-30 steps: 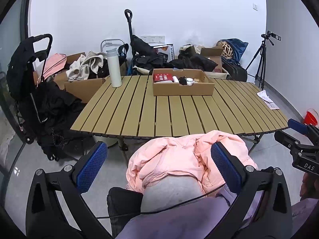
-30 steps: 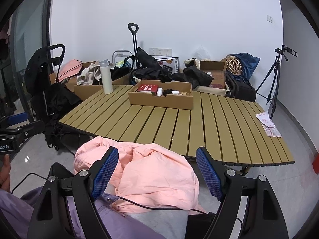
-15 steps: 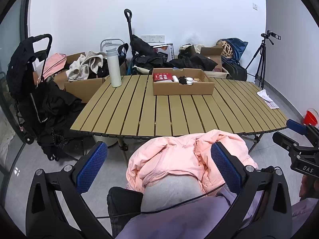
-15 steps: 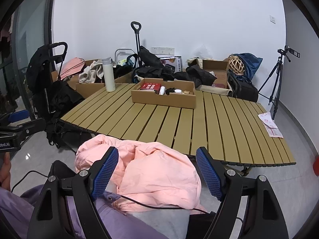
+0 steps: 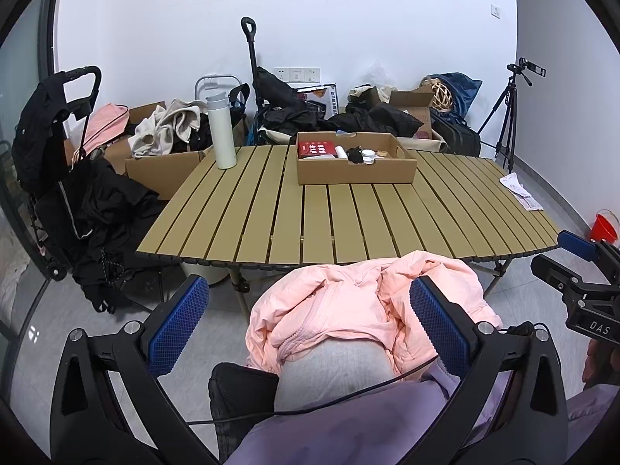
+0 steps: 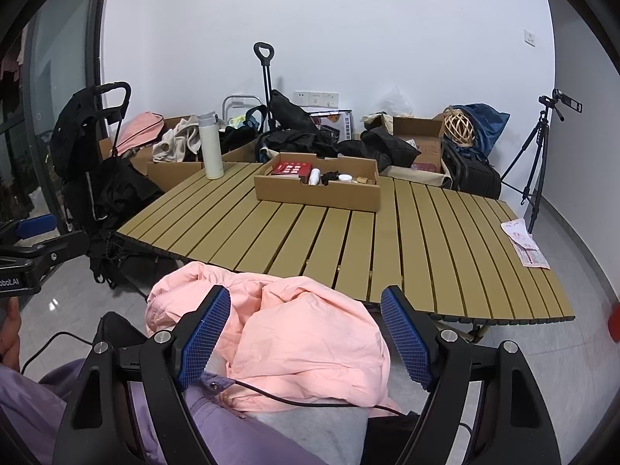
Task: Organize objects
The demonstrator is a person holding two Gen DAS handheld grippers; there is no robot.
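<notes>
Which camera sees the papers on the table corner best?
The right wrist view: the papers lie large and unblocked near the table's right edge. In the left wrist view the papers look smaller and squeezed toward the picture's edge.

A tripod with a small camera on top stands by the right wall, near the far right corner of the table. On the floor at the right edge a red bucket sits close to the wall. Along the back wall, a row of white wall sockets shows above a heap of black bags. A woven ball rests against a dark blue bag behind an open carton. On the left a black stroller stands draped in dark clothing. Beside it, a cardboard box on the floor holds crumpled beige clothes.
</notes>
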